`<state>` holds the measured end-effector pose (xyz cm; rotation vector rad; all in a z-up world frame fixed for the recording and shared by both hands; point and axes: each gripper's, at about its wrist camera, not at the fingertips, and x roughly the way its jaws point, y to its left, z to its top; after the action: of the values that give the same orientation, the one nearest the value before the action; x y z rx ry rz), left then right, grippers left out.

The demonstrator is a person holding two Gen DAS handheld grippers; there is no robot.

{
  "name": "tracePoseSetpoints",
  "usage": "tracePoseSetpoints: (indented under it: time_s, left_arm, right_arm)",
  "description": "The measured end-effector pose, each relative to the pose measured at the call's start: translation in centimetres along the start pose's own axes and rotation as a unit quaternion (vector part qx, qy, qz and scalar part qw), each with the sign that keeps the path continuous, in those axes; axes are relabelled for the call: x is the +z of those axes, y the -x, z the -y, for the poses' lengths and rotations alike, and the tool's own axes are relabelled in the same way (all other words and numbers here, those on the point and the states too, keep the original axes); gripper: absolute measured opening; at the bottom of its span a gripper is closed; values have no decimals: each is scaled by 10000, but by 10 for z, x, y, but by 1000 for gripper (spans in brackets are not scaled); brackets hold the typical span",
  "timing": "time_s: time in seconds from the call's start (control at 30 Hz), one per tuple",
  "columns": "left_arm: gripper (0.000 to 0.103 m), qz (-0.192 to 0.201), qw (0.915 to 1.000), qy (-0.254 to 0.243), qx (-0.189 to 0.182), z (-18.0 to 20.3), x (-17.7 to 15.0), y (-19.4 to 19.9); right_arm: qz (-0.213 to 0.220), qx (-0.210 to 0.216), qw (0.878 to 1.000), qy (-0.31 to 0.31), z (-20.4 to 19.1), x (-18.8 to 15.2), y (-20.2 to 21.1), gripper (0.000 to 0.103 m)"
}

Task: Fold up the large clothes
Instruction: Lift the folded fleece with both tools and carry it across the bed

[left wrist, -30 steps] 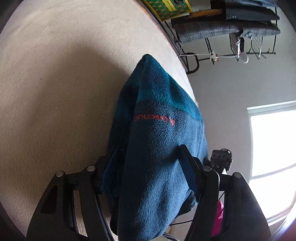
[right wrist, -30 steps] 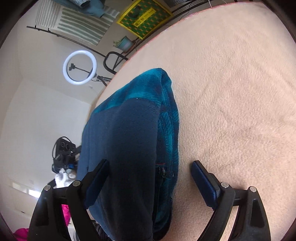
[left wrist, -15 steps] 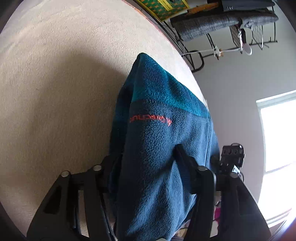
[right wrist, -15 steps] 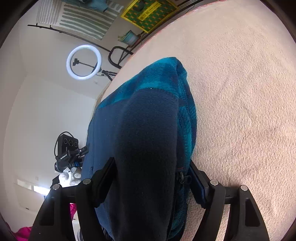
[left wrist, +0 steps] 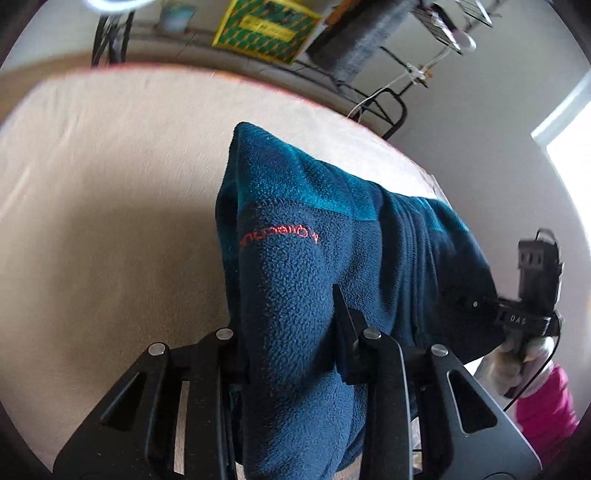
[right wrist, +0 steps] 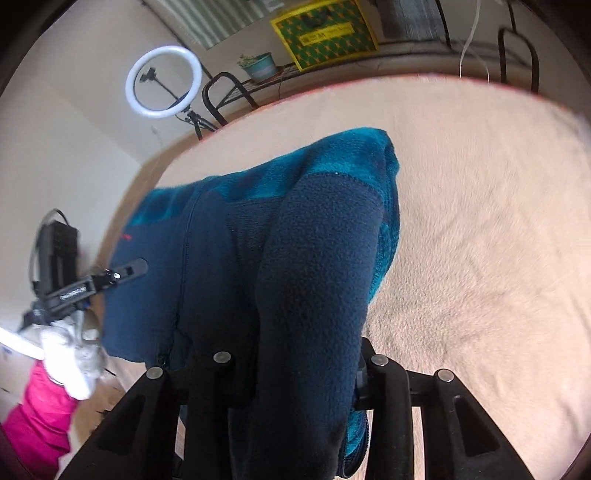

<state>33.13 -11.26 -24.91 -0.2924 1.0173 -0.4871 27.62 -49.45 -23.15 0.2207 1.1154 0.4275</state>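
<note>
We hold a navy-and-teal fleece jacket (left wrist: 295, 280) by two bunched corners above a beige blanket-covered bed (left wrist: 110, 206), one corner in each tool. Our left tool (left wrist: 291, 332) is closing, and a thick roll of fleece, the one bearing the orange embroidered logo (left wrist: 279, 236), is pinched between its fingers. Our right tool (right wrist: 295, 358) is closing too, its jaws pressing a dark navy fold of the same jacket. From each wrist we see the other tool off to the jacket's far side, carried by a gloved hand (right wrist: 74, 354) with a pink sleeve (right wrist: 37, 417) behind it.

The jacket hangs between the two tools, its teal yoke farthest from us and drooping toward the bed; we cannot tell whether the lower hem touches the blanket. A ring light (right wrist: 164, 81) and a yellow-green box (right wrist: 325, 33) stand beyond the bed's far edge.

We judge this the lift before a fold. To do it well, we should keep both tools level with each other, draw the fabric taut enough to shed wrinkles, and lay the far edge down first, square to the bed's edge. The risk: bulky fleece slipping from a shallow pinch.
</note>
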Motion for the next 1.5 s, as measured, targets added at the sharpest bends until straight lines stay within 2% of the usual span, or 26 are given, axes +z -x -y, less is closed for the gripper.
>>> tracePoseSetpoints:
  time_s: [0.2, 0.4, 0.63, 0.87, 1.0, 1.33, 1.5]
  left_arm:
    - [27, 200, 9986, -489, 85, 39, -5, 16]
    - [26, 267, 9948, -979, 22, 86, 1, 11]
    - [25, 177, 9936, -1096, -188, 121, 17, -16]
    - [25, 38, 9927, -1144, -378, 144, 35, -47]
    - [24, 22, 9920, -1171, -476, 158, 52, -66]
    - [24, 104, 9891, -1346, -592, 200, 121, -132]
    - [24, 192, 9876, -1417, -656, 225, 156, -169]
  right_arm:
    - [238, -450, 9983, 272, -18, -3, 34, 33]
    - [433, -776, 9948, 490, -22, 0, 70, 32]
    - [594, -1137, 9896, 656, -12, 2, 99, 32]
    - [629, -1341, 9874, 550, 18, 9, 113, 31]
    - [695, -1482, 9853, 493, 36, 26, 118, 31]
    - [897, -1865, 9768, 548, 87, 84, 126, 31]
    - [1016, -1956, 9745, 434, 133, 123, 131, 31]
